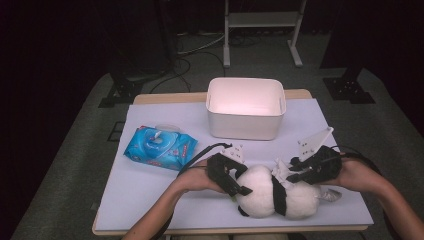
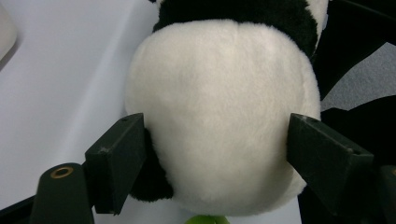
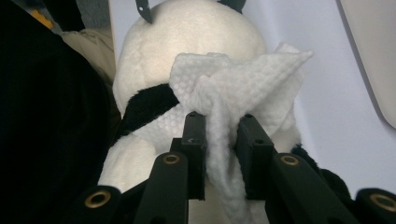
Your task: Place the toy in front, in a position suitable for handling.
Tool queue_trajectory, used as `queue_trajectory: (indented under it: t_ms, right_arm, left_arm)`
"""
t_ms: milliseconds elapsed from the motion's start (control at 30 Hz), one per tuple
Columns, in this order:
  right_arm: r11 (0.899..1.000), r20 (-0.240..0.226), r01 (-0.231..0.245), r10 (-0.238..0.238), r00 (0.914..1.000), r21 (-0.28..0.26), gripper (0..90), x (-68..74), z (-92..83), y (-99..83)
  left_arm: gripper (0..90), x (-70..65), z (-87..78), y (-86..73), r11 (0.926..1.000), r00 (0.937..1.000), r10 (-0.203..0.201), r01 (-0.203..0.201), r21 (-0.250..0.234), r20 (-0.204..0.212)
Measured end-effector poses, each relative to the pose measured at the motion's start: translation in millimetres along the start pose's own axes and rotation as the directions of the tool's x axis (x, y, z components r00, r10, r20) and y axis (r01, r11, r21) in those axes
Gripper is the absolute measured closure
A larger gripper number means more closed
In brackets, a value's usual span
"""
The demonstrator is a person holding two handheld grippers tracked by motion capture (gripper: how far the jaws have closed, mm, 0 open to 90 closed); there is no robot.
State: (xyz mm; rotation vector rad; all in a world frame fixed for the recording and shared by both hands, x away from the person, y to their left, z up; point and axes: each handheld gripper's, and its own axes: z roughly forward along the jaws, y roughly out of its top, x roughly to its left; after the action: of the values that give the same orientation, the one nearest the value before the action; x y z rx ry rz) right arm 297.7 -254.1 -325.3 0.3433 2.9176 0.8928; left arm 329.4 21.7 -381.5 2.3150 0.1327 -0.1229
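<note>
A black-and-white panda plush (image 1: 272,192) lies on the table near its front edge. My left gripper (image 1: 239,183) comes in from the left, and in the left gripper view its jaws stand wide, one on each side of the panda's white head (image 2: 219,112). Both pads (image 2: 119,161) touch the fur, and the head bulges past them. My right gripper (image 1: 289,170) reaches over the panda's body from the right. It is shut on a crumpled white wipe (image 3: 233,79), which rests against the plush (image 3: 187,32).
A white bin (image 1: 245,107) stands at the back middle of the table. A blue pack of wet wipes (image 1: 160,147) lies to the left. Something small and green (image 2: 205,219) peeks out beneath the panda's head. The white table cover (image 1: 150,200) is bare at the front left.
</note>
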Motion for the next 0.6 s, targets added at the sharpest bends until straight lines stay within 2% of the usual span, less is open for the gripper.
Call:
queue_trajectory:
  t_ms: [33,233,267,367,500,533,567,600]
  right_arm:
    - [1.0,0.0,-0.006,0.006,1.0,-0.002,74.5,1.0,1.1,-2.2]
    - [1.0,0.013,0.003,-0.003,0.9999,-0.025,74.6,7.2,2.7,-8.7]
    - [1.0,0.014,0.009,-0.009,0.9999,-0.028,74.6,8.3,3.2,-9.3]
    - [0.999,0.019,0.018,-0.017,0.9997,-0.03,74.6,10.4,4.0,-9.5]
    - [0.999,0.015,0.024,-0.023,0.9996,-0.046,74.6,12.2,4.3,-12.4]
    - [0.999,0.015,0.024,-0.023,0.9996,-0.046,74.6,12.2,4.3,-12.4]
    - [0.998,0.012,0.025,-0.025,0.9996,-0.052,74.6,12.8,4.2,-13.1]
    - [0.998,0.013,0.029,-0.029,0.9995,-0.055,74.6,13.0,4.1,-13.0]
  left_arm:
    - [18.0,1.1,0.8,0.5,0.9999,0.9999,-0.013,0.013,0.001,-0.001]
    - [8.7,3.5,5.0,4.2,0.9999,0.9998,-0.016,0.016,0.005,-0.01]
    - [7.3,7.3,8.7,7.0,0.9989,0.9989,-0.046,0.046,0.006,0.0]
    - [4.8,10.2,12.3,8.8,0.9983,0.9982,-0.057,0.057,0.01,0.018]
    - [3.1,14.6,21.7,13.6,0.9955,0.9934,-0.092,0.09,0.029,0.069]
    - [3.1,14.6,21.7,13.6,0.9955,0.9934,-0.092,0.09,0.029,0.069]
    - [3.1,16.2,24.5,14.1,0.9928,0.9886,-0.116,0.113,0.039,0.096]
    - [3.1,19.0,29.0,13.7,0.988,0.9786,-0.152,0.146,0.052,0.139]
